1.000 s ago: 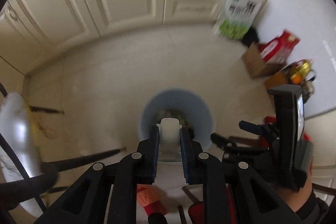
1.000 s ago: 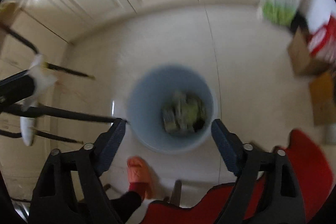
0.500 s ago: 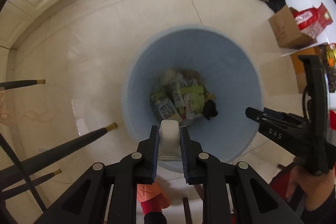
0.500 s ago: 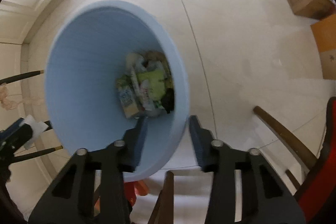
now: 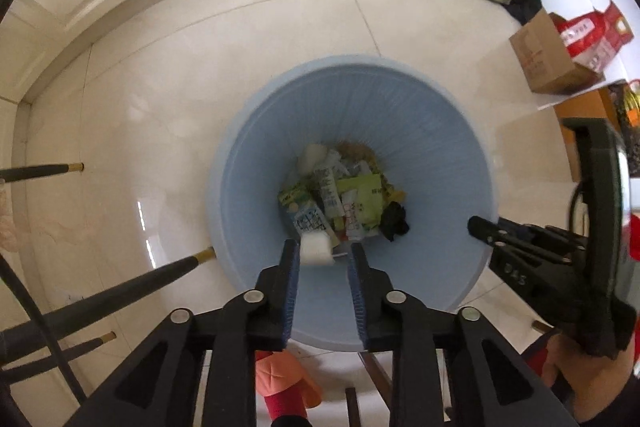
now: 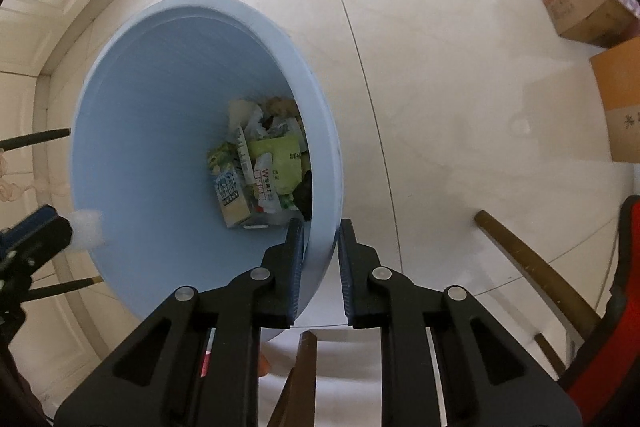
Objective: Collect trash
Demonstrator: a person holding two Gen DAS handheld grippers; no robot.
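- Left wrist view: the left gripper (image 5: 323,254) points straight down into the blue bin (image 5: 436,131). Its jaws have just been opening, and the white bottle (image 5: 317,247) they clamped a moment ago is free, blurred, beside the left pad. It looks set to join the trash (image 5: 344,199) at the bottom.
- Right wrist view: the right gripper (image 6: 321,235), wide open a second ago, has just been closing astride the bin rim (image 6: 320,247). Whether its pads press the rim, I cannot tell.

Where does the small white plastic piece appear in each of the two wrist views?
Left wrist view: the small white plastic piece is low centre, between the left gripper fingers.
Right wrist view: at the left edge, blurred.
Shared landmark: the round light-blue plastic bin beneath it.
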